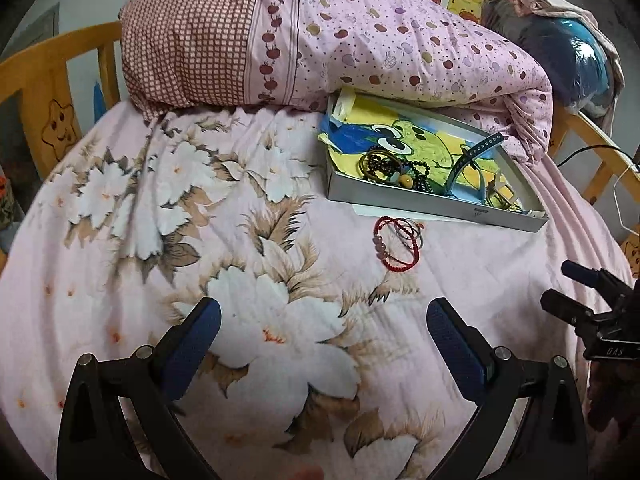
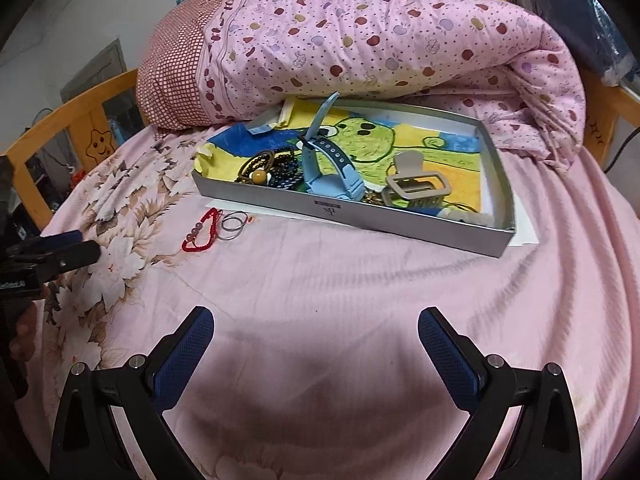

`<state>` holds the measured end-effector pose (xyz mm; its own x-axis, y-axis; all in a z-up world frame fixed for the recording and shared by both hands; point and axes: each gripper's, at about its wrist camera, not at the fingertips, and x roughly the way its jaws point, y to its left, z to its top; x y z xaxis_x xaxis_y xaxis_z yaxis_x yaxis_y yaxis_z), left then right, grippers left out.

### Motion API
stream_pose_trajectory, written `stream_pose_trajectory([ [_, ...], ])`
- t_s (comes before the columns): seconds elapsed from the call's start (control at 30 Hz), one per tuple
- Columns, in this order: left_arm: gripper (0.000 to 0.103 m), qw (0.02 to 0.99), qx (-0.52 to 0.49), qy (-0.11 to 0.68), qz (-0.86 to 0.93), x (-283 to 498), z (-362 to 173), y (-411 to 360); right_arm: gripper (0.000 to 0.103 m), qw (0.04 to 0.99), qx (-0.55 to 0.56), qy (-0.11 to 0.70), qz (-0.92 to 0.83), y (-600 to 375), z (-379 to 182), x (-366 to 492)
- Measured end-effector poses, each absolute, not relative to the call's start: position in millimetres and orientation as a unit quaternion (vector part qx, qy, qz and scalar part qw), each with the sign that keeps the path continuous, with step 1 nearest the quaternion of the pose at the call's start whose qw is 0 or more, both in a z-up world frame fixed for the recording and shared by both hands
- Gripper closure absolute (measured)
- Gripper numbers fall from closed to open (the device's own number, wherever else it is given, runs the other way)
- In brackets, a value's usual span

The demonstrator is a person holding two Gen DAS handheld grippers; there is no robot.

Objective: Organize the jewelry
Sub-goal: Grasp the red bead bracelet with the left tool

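1. Left wrist view: the left gripper (image 1: 324,328) hovers over the bed (image 1: 120,280), jaws spread wide with nothing between them, above a large white flower printed on the pink bedspread.
2. Ahead of it a red cord bracelet (image 1: 394,246) with pale pink beads lies flat on the bedspread, touching a pair of thin silver rings (image 1: 410,234) — both just in front of the near wall of a shallow grey box (image 1: 400,200).
3. Right wrist view: the right gripper (image 2: 316,336) hovers over a plain pink part of the bed, jaws spread and empty; the box sits ahead of it, well apart.
4. Inside the box, on a yellow and green cartoon drawing (image 2: 400,140), lie a light blue watch (image 2: 328,176) with its strap curling upward, a beige hair claw clip (image 2: 416,188), and dark bead strings (image 2: 276,168) with an amber bead (image 2: 259,176) — the beads crowd the left end, the clip sits toward the right.
5. A rolled pink quilt (image 2: 380,40) with an apple print lies across the bed behind the box, touching its far edge.
6. At the left edge of the right wrist view the left gripper's dark body shows, near the bracelet and rings.
7. A wooden bed rail (image 1: 36,80) with a smiling star curves along the left side.
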<state>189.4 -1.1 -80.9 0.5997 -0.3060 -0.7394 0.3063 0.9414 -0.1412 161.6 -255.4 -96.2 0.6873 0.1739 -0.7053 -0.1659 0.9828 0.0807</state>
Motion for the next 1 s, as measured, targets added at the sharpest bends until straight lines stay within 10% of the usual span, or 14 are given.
stream_pose_trajectory([
  [0.27, 0.004, 0.885, -0.023, 0.411, -0.217, 221.3, -88.1, -14.5, 0.0, 0.916, 0.029, 0.386, 0.101, -265.9, -105.2, 181.4],
  [0.43, 0.027, 0.858, -0.05, 0.441, -0.259, 249.3, -102.7, -19.7, 0.002, 0.915, 0.014, 0.388, 0.112, -260.2, -109.6, 194.9],
  [0.7, 0.071, 0.829, -0.063, 0.468, -0.299, 275.5, -118.8, -22.7, 0.035, 0.902, -0.013, 0.406, 0.144, -236.6, -126.2, 224.1],
  [1.0, 0.077, 0.817, -0.064, 0.477, -0.318, 282.3, -122.2, -28.7, 0.05, 0.896, -0.01, 0.414, 0.162, -224.9, -133.4, 247.1],
])
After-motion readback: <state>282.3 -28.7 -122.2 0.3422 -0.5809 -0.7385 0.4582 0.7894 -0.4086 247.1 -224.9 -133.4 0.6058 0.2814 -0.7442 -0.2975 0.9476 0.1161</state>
